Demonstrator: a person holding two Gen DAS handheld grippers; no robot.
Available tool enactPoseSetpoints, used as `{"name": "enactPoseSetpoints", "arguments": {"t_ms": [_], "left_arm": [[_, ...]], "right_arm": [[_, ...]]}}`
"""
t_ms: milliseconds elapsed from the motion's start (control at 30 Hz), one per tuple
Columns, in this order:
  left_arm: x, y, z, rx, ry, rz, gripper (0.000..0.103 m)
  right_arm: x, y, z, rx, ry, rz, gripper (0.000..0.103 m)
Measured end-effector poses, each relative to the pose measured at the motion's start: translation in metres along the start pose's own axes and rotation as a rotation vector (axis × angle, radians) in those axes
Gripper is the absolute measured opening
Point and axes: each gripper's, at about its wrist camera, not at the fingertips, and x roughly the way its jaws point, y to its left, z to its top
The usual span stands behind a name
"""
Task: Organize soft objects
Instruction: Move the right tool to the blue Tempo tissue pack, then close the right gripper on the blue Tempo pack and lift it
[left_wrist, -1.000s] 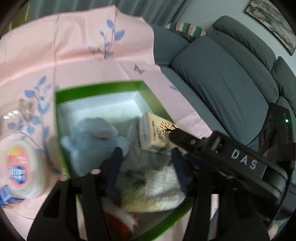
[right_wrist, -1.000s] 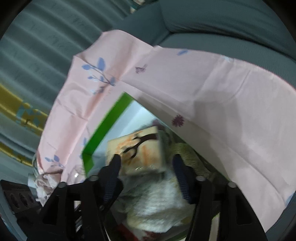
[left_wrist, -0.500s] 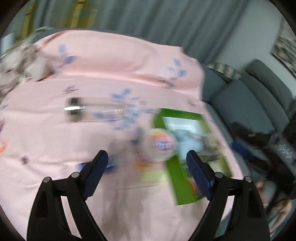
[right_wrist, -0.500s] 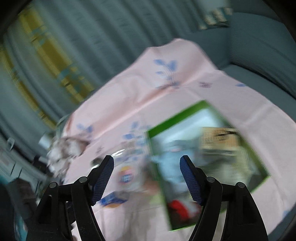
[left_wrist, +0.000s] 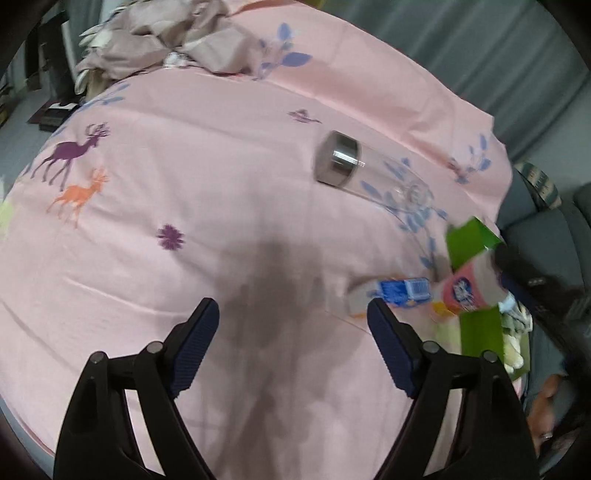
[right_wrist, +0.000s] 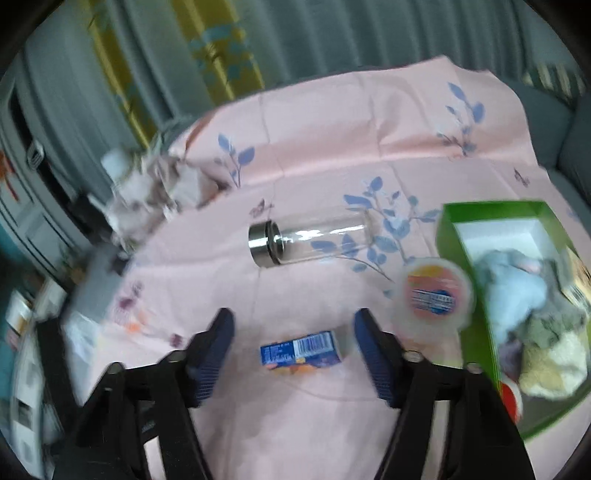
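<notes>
Both grippers are carried empty above the pink tablecloth (right_wrist: 369, 129). The left gripper (left_wrist: 293, 347) is seen with its jaws spread wide and easing inward, nothing but bare cloth between them; the right gripper (right_wrist: 293, 347) stands about half open and is closing, with the small blue packet (right_wrist: 301, 352) framed in the gap below but not touched by either pad.

The soft things already gathered, a pale blue plush (right_wrist: 513, 284) and a cream fleecy piece (right_wrist: 554, 362) among them, are held in the green box (right_wrist: 448, 229) at the right edge of the table. One soft item appears to remain outside it: the crumpled beige cloth (left_wrist: 166, 40) at the far left of the table (its exact shape is lost to blur).

The step in hand is judged to be a reach for the next object. It is best done by passing over the hard clutter, namely the lying glass bottle (right_wrist: 306, 240) in the middle, the round pink-lidded tub (right_wrist: 432, 297) just beside the box and the packet near it, so that none is knocked or rolled. The jaws should be kept well apart until the cloth is reached, and a thick bunched fold should be pinched rather than a loose edge, so the whole piece is lifted without trailing over the bottle.
</notes>
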Motion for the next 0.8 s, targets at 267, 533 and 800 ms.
{"name": "enactPoseSetpoints", "arguments": {"t_ms": [267,533,800], "left_arm": [[-0.001,0.021,0.006,-0.057,0.019,0.007,0.081],[-0.001,0.016,0.004,-0.051,0.038,-0.014,0.081],[0.016,0.001,-0.009,-0.012,0.098,-0.040,0.071]], "right_arm": [[0.054,0.002,-0.020,-0.061,0.162,-0.039,0.045],[0.046,0.008,-0.044,-0.080,0.323,0.006,0.045],[0.023,-0.030,-0.029,0.059,0.233,-0.020,0.072]]}}
